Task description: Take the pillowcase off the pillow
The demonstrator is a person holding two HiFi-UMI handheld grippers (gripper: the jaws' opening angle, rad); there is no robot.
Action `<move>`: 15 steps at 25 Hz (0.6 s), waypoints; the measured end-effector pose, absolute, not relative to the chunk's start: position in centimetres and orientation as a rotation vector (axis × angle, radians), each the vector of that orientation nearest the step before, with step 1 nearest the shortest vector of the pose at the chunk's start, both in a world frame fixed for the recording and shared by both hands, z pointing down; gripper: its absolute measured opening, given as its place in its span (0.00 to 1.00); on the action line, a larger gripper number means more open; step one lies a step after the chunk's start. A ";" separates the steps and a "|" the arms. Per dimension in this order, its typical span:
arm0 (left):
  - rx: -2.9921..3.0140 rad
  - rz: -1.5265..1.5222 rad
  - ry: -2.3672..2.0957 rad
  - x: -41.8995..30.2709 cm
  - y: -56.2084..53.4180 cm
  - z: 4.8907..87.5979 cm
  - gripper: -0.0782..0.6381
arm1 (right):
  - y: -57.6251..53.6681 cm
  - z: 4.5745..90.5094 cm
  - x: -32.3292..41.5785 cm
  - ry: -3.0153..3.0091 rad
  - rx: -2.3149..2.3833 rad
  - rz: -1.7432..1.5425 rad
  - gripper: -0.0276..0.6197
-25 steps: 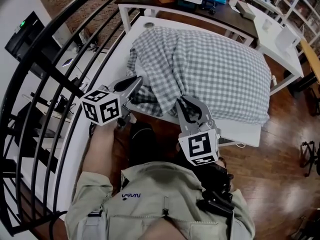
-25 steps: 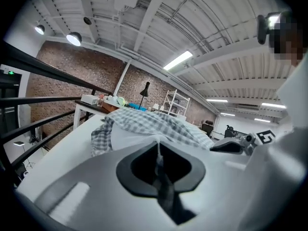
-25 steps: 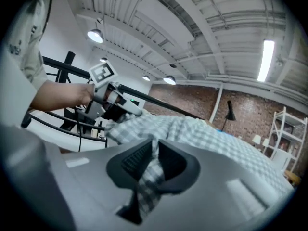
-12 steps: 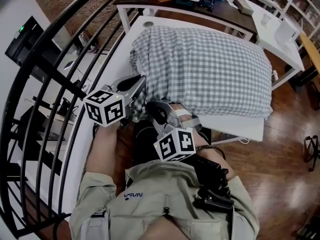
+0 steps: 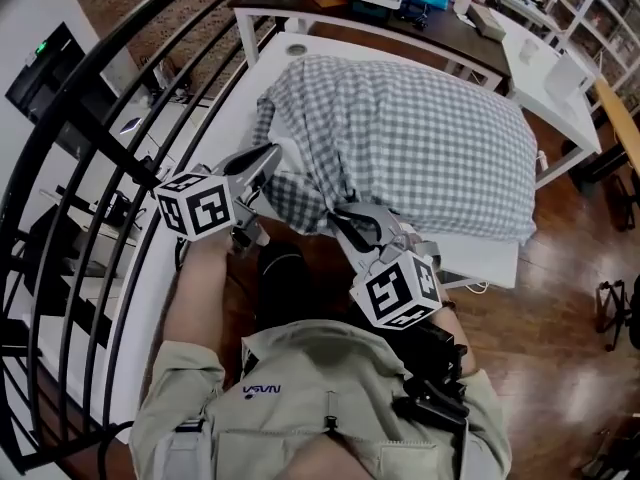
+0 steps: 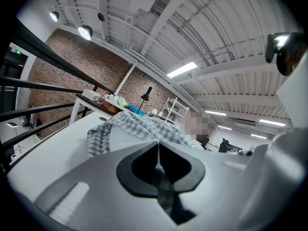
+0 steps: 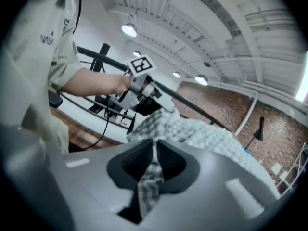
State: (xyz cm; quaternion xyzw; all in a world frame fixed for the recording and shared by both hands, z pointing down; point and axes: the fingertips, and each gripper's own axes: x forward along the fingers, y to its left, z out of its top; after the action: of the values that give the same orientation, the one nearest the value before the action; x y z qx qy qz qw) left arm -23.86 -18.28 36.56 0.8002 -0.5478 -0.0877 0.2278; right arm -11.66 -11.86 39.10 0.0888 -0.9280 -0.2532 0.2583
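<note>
Two pinch points along pillowcase edge

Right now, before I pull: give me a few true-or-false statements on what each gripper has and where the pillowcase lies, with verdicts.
1. The left gripper is shut on a fold of the pillowcase. True.
2. The right gripper is empty. False: a strip of the checked pillowcase is pinched between its jaws, which have just been opening a little.
3. The pillowcase lies on the wooden floor. False: it lies on the white table.
4. The pillowcase is gray-and-white checked. True.
5. Both grippers hold the far edge of the pillowcase. False: both hold its near edge, close to the person.
</note>
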 end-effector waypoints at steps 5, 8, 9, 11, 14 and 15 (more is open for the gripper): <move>2.227 -0.189 -1.510 -22.9 -17.6 36.9 0.13 | -11.0 36.0 -15.9 -2.651 0.253 -0.769 0.30; 2.227 -0.182 -1.528 -22.7 -17.2 37.0 0.13 | -11.6 38.0 -18.5 -2.549 0.281 -0.903 0.25; 2.224 -0.181 -1.537 -22.9 -17.1 37.0 0.13 | -11.9 39.2 -18.8 -2.493 0.285 -0.933 0.10; 2.215 -0.183 -1.554 -23.5 -16.9 37.0 0.13 | -12.0 41.0 -18.7 -2.409 0.254 -0.922 0.06; 2.187 -0.247 -1.551 -24.9 -16.7 36.8 0.13 | -11.8 42.0 -17.1 -2.341 0.176 -0.862 0.06; 2.178 -0.279 -1.544 -25.3 -16.7 36.7 0.13 | -11.8 42.1 -16.2 -2.313 0.154 -0.856 0.06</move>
State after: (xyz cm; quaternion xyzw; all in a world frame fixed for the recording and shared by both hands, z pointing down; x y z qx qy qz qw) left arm -25.25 -16.75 36.68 0.7903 -0.5602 -0.1014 0.2266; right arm -16.23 -11.79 42.09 0.0590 -0.8839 -0.3270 0.3292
